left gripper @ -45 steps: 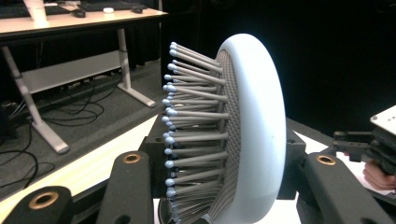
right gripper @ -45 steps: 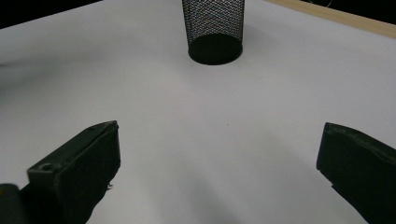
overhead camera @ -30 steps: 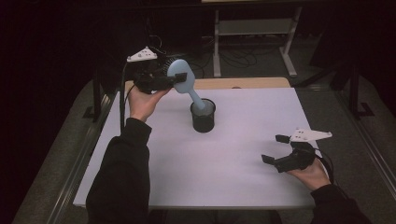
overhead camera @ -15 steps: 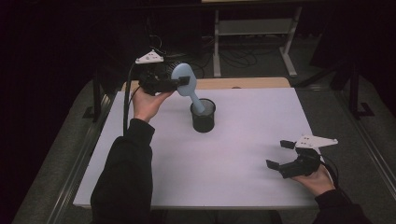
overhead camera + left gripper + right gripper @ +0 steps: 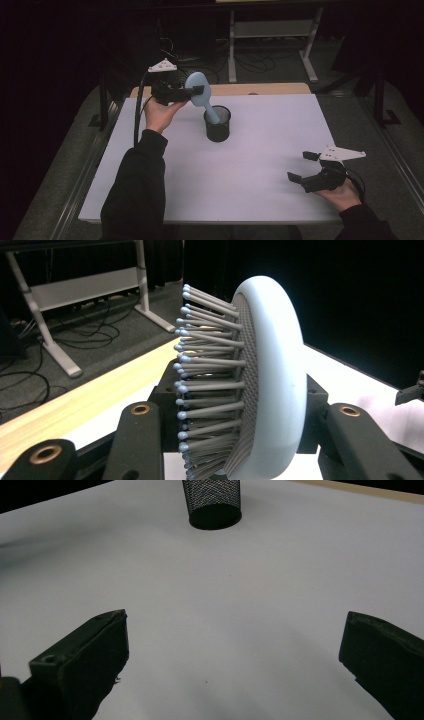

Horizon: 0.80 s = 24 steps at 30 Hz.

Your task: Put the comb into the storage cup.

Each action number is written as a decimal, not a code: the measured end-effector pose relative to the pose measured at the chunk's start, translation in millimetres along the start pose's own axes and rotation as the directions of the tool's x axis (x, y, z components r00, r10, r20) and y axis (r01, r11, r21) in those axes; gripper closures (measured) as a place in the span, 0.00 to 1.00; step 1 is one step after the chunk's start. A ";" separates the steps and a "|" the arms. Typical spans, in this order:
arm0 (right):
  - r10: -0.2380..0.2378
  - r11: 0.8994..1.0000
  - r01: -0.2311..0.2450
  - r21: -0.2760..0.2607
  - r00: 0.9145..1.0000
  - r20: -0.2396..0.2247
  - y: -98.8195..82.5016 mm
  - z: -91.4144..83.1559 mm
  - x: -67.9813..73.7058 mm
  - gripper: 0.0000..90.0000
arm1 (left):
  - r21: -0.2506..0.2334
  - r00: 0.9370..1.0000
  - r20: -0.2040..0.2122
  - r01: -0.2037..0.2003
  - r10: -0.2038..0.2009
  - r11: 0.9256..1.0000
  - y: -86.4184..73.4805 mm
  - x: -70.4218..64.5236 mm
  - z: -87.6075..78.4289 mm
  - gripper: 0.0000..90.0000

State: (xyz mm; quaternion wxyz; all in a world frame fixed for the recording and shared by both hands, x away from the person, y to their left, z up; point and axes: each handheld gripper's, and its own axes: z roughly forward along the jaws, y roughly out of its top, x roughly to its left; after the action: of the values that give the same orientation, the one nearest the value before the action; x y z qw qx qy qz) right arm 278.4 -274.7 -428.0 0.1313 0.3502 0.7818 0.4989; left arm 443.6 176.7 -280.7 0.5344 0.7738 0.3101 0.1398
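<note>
**Hairbrush held over the mesh cup**

The left gripper (image 5: pixel 199 91) has its jaws clamped on the head of a pale blue hairbrush (image 5: pixel 198 89), one jaw on the bristle side, one on the smooth back, and the left gripper view shows that squeeze close up: the hairbrush (image 5: pixel 260 385) stands on edge between the two black jaws, its grey bristles (image 5: pixel 210 380) with little round tips fanning out to the side. The brush hangs tilted near the far edge of the tabletop (image 5: pixel 260 165), head up and toward the far left corner, its handle slanting down into the black mesh cup (image 5: pixel 218 124). Whether the handle's end touches the bottom of the cup, I can't tell. The cup stands upright on the white tabletop, left of centre, toward the far edge.

Over by the near right corner, the right gripper (image 5: pixel 305 167) sits low above the tabletop with its jaws spread wide and nothing between them. From the right gripper view, the mesh cup (image 5: pixel 212 502) stands well ahead of those open jaws.
</note>
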 end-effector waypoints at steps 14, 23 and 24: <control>0.009 1.000 -0.009 0.002 1.000 -0.013 -1.4 -0.6 0.1 0.00 | 0.022 1.000 0.006 0.028 -0.028 0.999 -14.7 4.4 12.8 0.59; 0.005 1.000 -0.005 0.005 1.000 -0.014 -2.0 -0.1 0.3 0.00 | 0.026 0.998 0.001 0.058 -0.058 0.998 -25.0 9.3 17.8 0.59; 0.004 1.000 -0.004 0.005 1.000 -0.013 -2.1 0.0 0.6 0.00 | 0.027 0.998 0.002 0.065 -0.065 0.998 -26.3 9.6 19.0 0.59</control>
State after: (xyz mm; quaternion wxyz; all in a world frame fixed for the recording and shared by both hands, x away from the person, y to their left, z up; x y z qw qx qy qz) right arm 277.2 -274.8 -429.8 0.1243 0.3487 0.7833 0.4993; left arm 452.7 174.9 -313.3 0.5285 0.7707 0.3361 0.1173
